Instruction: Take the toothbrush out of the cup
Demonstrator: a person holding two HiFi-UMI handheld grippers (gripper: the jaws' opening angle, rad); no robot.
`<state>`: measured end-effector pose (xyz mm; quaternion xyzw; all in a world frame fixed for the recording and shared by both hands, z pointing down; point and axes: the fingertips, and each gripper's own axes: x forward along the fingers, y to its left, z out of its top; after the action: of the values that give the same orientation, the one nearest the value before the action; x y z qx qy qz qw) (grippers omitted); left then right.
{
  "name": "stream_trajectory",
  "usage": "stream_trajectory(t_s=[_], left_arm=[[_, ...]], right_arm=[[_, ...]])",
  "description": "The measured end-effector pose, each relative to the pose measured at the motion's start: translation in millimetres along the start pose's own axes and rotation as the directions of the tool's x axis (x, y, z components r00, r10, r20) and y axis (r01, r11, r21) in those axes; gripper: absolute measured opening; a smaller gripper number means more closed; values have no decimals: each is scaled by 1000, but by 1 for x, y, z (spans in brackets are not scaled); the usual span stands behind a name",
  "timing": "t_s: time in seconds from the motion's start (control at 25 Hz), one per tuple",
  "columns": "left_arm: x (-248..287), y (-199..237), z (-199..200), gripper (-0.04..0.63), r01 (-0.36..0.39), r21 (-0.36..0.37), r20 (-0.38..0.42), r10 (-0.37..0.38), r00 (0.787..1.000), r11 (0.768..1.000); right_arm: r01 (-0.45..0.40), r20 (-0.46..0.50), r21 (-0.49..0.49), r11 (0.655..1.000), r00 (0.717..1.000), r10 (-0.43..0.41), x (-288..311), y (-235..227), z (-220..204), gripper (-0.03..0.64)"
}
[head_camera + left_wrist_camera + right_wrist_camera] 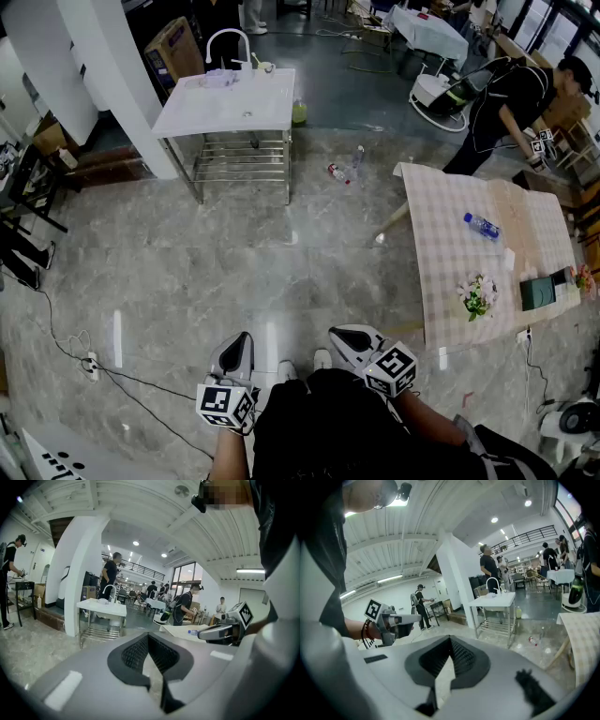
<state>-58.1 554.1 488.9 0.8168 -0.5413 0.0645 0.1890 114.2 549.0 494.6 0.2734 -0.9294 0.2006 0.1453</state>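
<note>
Two grippers are held low at 6 o'clock, close to the person's body over the marble floor (234, 272). The left gripper (242, 339) has its jaws closed tip to tip with nothing between them, and the right gripper (342, 335) is the same, pressed together and empty. A white washstand (225, 108) stands well apart at 11 o'clock. Beside its tap (228, 42) a small thing may be the cup (265, 66), though it is too small to be sure, and the toothbrush itself cannot be made out. At 3 o'clock a desk (450, 253) with a checked cloth carries a water bottle (481, 225) and flowers (478, 295).
</note>
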Motion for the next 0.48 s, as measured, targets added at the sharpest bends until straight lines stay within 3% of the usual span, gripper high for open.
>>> stream_trajectory(t_s=[0.48], left_arm=[[22,-20,12,9,-45,21,-12,45,999,999]], right_arm=[[-34,28,8,999,999,34,-16,-38,2,12]])
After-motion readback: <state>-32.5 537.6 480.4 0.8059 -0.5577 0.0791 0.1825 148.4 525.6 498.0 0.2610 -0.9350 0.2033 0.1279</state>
